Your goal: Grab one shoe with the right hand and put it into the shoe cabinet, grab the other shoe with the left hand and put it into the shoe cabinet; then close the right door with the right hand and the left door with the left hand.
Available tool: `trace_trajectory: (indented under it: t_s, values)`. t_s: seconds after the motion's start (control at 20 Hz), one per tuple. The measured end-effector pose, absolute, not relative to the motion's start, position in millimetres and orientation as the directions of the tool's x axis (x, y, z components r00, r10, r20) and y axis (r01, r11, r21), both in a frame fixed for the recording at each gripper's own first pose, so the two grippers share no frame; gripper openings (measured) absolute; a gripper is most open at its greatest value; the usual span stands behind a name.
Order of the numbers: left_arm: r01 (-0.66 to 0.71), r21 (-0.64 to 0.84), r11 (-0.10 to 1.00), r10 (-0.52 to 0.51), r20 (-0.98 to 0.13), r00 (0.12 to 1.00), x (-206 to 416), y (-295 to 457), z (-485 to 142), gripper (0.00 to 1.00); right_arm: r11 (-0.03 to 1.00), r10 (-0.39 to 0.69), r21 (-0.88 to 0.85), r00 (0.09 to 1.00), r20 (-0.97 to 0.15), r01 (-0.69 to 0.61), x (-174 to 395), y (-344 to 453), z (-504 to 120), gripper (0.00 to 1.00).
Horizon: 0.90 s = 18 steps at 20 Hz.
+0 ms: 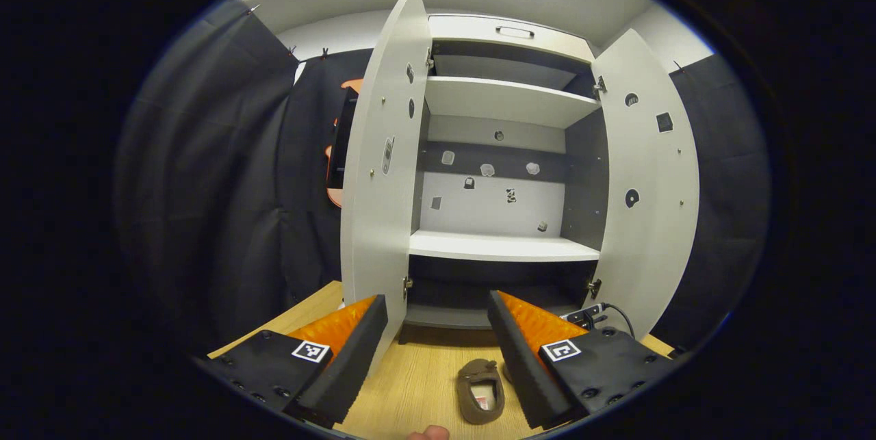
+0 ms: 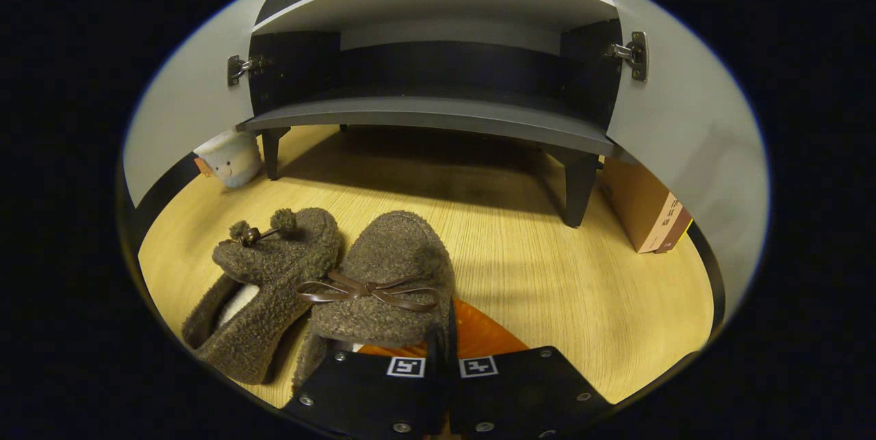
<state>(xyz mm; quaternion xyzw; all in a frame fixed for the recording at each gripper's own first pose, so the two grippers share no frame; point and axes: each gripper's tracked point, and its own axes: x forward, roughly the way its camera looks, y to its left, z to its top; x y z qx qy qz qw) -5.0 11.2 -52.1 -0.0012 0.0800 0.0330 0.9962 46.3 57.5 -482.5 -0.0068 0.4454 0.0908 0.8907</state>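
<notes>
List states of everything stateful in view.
left door: open
right door: open
right shoe: on floor, right gripper shut on its edge
left shoe: on floor, tipped sideways
left gripper: open, holding nothing
shelves: bare

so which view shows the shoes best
The right gripper view: both shoes lie close up on the floor, bows visible. The left gripper view shows one shoe, small, between the left gripper's fingers.

I see shoe cabinet [image 1: 503, 152] with both doors swung wide, shelves bare, entry unobstructed. Cardboard box [image 2: 647, 211] beside right leg, small plush [image 2: 229, 156] by left leg.
</notes>
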Motion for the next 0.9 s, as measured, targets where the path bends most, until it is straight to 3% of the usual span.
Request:
trace_trajectory:
  t_s: [0.55,0.9]
  values:
    - [-0.010,-0.026,1.000,0.006,-0.142,0.990,-3,-6,-53,0.97,0.993,0.102,0.107,0.752,-0.651,-0.041,52,35,-372,0.01]
    - [0.050,-0.054,0.997,-0.057,-0.124,0.991,0,-17,-56,0.97,0.992,0.066,0.128,0.894,-0.443,-0.010,69,36,-209,0.01]
